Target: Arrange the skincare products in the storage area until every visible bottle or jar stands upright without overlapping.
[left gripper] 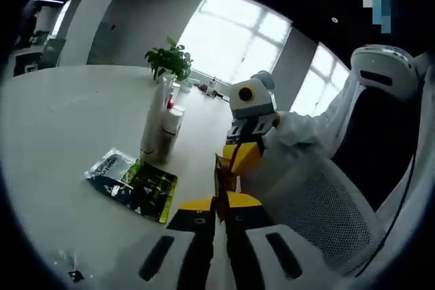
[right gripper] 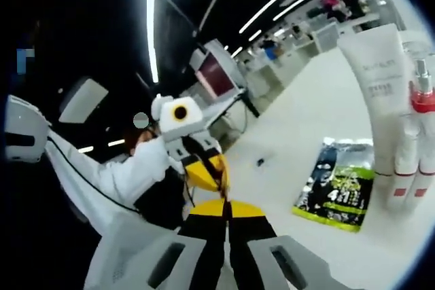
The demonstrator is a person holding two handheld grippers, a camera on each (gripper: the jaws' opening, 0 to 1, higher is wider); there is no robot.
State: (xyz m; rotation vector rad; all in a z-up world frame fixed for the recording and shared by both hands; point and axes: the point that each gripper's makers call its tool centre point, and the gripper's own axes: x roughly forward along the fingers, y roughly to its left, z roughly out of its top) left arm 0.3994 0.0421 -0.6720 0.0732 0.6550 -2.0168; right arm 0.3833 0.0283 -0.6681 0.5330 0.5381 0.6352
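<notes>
Both claws closed on nothing, left claw point(left gripper: 216, 216) and right claw point(right gripper: 228, 212) tip to tip off desk point(left gripper: 61, 120) edge, green sachet point(left gripper: 136, 185) flat beside upright tube point(left gripper: 155, 123) and bottles point(right gripper: 414, 147), plant point(left gripper: 170, 59) behind tube.

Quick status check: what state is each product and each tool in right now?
White tube: upright, cap down, beside the bottles.
Red-collared spray bottle: upright, against the tube.
Green sachet: lying flat, apart from the bottles.
Potted plant: upright behind the products.
Left tool: shut, holding nothing.
Right tool: shut, holding nothing.
</notes>
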